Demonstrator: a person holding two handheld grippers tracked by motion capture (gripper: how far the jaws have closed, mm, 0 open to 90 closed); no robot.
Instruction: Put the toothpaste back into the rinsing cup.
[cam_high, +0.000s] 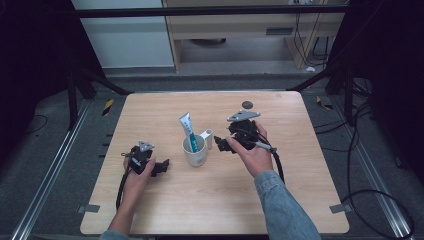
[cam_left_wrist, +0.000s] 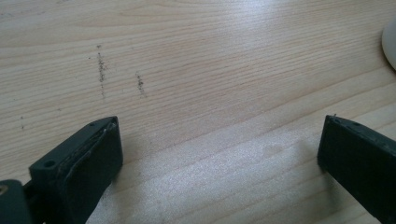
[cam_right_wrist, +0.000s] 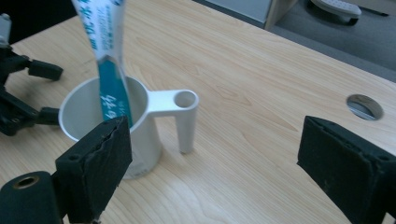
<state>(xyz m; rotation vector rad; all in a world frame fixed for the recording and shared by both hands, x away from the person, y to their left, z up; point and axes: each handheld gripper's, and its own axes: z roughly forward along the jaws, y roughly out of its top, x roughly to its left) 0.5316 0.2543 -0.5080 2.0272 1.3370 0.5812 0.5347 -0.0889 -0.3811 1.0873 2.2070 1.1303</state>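
R claw (cam_right_wrist: 212, 163): jaws wide apart, nothing between them, sitting just right of the cup (cam_high: 194, 150) at frame centre in high view. In R gripper view the cup is centre-left, its flat handle (cam_right_wrist: 177, 105) w/ a round hole sticking out toward the claw. Toothpaste tube (cam_right_wrist: 106, 60) stands tilted inside, top leaning to upper left, above the rim.

L claw (cam_left_wrist: 219, 158): also apart, empty, low over bare counter (cam_left_wrist: 210, 70); lower left of cup in high view, well clear.

Handling, my read: cup looks like light plastic, stiff, smooth wall, so prob slippery and tips easily w/ the tube off-centre. Tube is soft, squashes if pinched hard. Best grip: tube on the flat upper part w/ light squeeze; cup by the handle or rim wall. Steady cup w/ L claw if pulling the tube out.
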